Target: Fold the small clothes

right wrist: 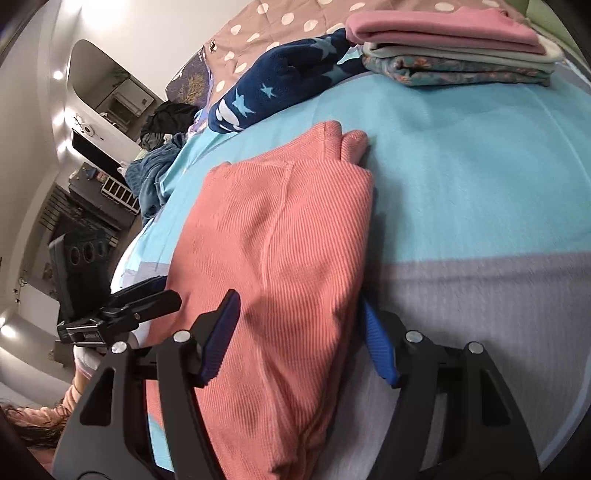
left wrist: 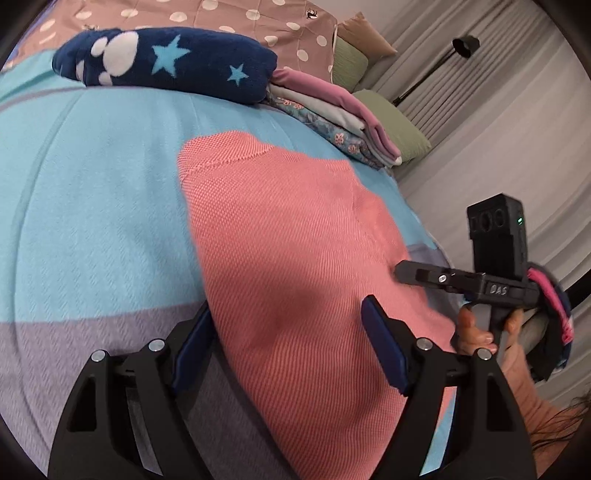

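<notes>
Left wrist view: left gripper [left wrist: 288, 339] low over pink garment [left wrist: 295, 258], jaws apart, blue pads [left wrist: 384, 350] clear of the cloth surface, one pad at the garment's left edge, the other over its middle; nothing clamped. Garment folded, flat on blanket [left wrist: 92, 184], turquoise with a grey band nearest the camera. Right gripper [left wrist: 406, 273] at right, fingertips touching or just above the garment's right edge (cannot tell which), handle in a hand [left wrist: 476, 332]. Beyond: navy fleece [left wrist: 166, 62] with stars and paw prints, beside a stack of folded clothes [left wrist: 343, 118]; green pillow [left wrist: 399, 129] behind the stack; dotted quilt [left wrist: 258, 18] at top; curtain [left wrist: 498, 129] at right.

Right wrist view: right gripper [right wrist: 299, 339] with jaws apart, straddling the near right portion of pink garment [right wrist: 273, 240], pads not pressing it. Garment doubled over, thick folded edge toward right, sleeve end [right wrist: 351, 144] protruding at far end. Left gripper [right wrist: 147, 295] at the garment's left edge. Fleece [right wrist: 280, 85] and stack [right wrist: 454, 55] at far side of blanket [right wrist: 461, 166], well apart from the garment. Dark furniture [right wrist: 85, 221] at left.
</notes>
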`<state>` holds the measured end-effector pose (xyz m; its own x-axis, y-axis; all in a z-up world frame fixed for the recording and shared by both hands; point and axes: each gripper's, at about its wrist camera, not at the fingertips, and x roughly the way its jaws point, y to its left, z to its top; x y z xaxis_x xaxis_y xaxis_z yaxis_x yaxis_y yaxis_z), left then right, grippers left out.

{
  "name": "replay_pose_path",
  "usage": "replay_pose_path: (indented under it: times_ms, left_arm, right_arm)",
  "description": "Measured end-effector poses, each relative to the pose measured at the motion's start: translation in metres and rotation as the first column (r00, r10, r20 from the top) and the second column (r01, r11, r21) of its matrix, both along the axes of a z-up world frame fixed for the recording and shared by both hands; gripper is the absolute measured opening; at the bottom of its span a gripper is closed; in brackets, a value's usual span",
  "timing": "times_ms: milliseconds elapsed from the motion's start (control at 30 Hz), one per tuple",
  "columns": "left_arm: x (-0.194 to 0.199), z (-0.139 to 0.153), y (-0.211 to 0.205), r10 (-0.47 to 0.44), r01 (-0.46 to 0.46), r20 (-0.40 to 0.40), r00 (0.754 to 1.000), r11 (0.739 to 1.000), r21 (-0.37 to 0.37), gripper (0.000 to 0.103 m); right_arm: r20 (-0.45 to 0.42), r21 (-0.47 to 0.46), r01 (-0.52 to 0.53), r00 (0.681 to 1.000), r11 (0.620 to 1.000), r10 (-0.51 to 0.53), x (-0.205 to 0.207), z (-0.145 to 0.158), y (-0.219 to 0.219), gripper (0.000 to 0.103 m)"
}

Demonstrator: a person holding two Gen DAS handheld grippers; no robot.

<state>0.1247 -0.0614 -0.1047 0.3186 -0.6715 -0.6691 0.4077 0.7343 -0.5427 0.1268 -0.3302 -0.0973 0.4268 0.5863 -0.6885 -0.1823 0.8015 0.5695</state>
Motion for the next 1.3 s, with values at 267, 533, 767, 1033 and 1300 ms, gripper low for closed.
replay_pose_path:
  times_ms: [267, 533, 767, 1033, 1300]
  left_arm:
    - [0.012, -0.001, -0.01, -0.014, 0.014, 0.022, 1.0, 1.0, 0.02, 0.072]
    - [0.027, -0.004, -0.009, 0.001, -0.001, 0.019, 1.0, 1.0, 0.005, 0.05]
    - [0.022, 0.002, -0.016, 0.0, -0.003, 0.065, 0.998, 0.999, 0.046, 0.036]
    - [0.007, 0.027, -0.018, -0.008, -0.004, 0.156, 0.988, 0.997, 0.074, 0.026]
    - [-0.02, 0.07, -0.021, -0.022, 0.004, 0.268, 0.963, 0.998, 0.066, 0.024]
  right_arm:
    - [0.067, -0.106, -0.002, 0.998, 0.994, 0.009, 0.012, 0.001, 0.018, 0.066]
    - [0.124, -0.137, 0.018, 0.992, 0.99, -0.001, 0.013, 0.0, 0.021, 0.048]
    - [0.163, -0.167, 0.019, 0.987, 0.986, 0.009, 0.011, 0.004, 0.027, 0.03]
    - [0.211, -0.158, 0.06, 0.977, 0.986, -0.026, -0.002, 0.021, 0.028, 0.021]
    - [0.367, -0.204, 0.134, 0.929, 0.97, -0.051, -0.04, 0.066, 0.037, 0.019]
